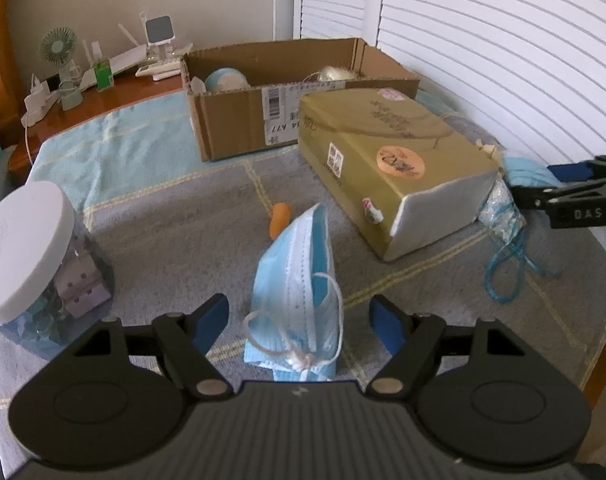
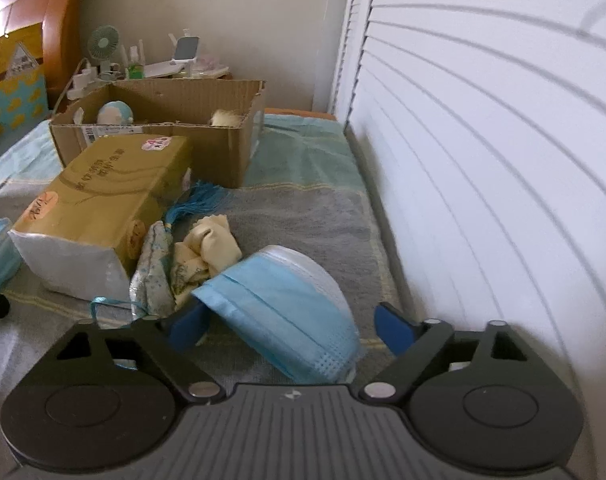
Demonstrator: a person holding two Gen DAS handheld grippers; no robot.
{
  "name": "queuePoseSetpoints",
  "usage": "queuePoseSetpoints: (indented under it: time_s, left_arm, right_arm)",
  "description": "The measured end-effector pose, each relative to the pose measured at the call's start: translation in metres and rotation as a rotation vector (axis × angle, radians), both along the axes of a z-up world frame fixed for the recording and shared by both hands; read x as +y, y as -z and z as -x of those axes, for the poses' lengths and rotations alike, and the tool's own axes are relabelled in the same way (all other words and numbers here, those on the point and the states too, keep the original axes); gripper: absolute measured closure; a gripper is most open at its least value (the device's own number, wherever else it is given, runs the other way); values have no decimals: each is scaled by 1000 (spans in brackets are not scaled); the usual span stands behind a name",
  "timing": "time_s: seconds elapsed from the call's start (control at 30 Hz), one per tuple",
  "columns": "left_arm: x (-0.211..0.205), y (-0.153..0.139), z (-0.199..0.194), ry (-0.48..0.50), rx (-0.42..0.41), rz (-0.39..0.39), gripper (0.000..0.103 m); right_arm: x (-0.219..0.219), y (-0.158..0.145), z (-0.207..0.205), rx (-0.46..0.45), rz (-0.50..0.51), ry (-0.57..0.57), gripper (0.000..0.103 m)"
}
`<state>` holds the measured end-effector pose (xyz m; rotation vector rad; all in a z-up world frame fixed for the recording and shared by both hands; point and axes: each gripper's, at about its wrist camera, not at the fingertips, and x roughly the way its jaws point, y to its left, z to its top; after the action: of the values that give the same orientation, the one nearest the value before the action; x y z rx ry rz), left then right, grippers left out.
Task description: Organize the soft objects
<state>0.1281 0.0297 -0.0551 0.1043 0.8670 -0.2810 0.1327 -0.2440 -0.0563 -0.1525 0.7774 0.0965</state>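
White louvered shutters (image 2: 483, 140) line the far side of a bed spread with a grey and blue blanket (image 1: 175, 220). 2 blue face masks lie on it. 1 face mask (image 1: 299, 292) sits between the wide-open fingers of the left gripper (image 1: 301, 322), untouched, its long axis running away from the camera toward an orange earplug (image 1: 280, 219), ear loops knotted at the near end. The other mask (image 2: 287, 312) lies between the spread fingers of the right gripper (image 2: 293, 326), long axis angled from upper left to lower right, white edge uppermost; the left finger looks close to its fold, contact unclear. Beside it are 1 cream cloth (image 2: 207, 252) and 1 floral pouch (image 2: 153, 272) with a blue tassel (image 2: 199, 200). 1 gold box (image 1: 391, 168) lies before 1 open cardboard box (image 1: 263, 96). 1 white-lidded jar (image 1: 31, 264) stands left.
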Motion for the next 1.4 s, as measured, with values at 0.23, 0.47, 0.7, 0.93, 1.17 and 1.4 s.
queuePoseSetpoints:
  time_s: [0.23,0.47,0.7,0.93,1.17,1.4]
  left_arm:
    - [-1,-6,2,-5,-18,-12,38]
    - [2,-5,2,-12,-14,-14,62]
    - [8,-7,5,-5,-16,12,75]
    - [11,-25,16,35,-63,-4,76]
    - [22,-44,29,55,-112,8,76]
    - [33,-51,36,50,-138,32,76]
  right_arm:
    - [1,-2,5,15,2,-8,44]
    - [1,-9,14,0,13,5,54]
    - [4,-22,22,-31,24,5,56]
    - [9,-41,31,-70,34,-11,56]
    - [22,-66,26,-115,44,-56,56]
    - [47,-89,-9,-153,43,-130,56]
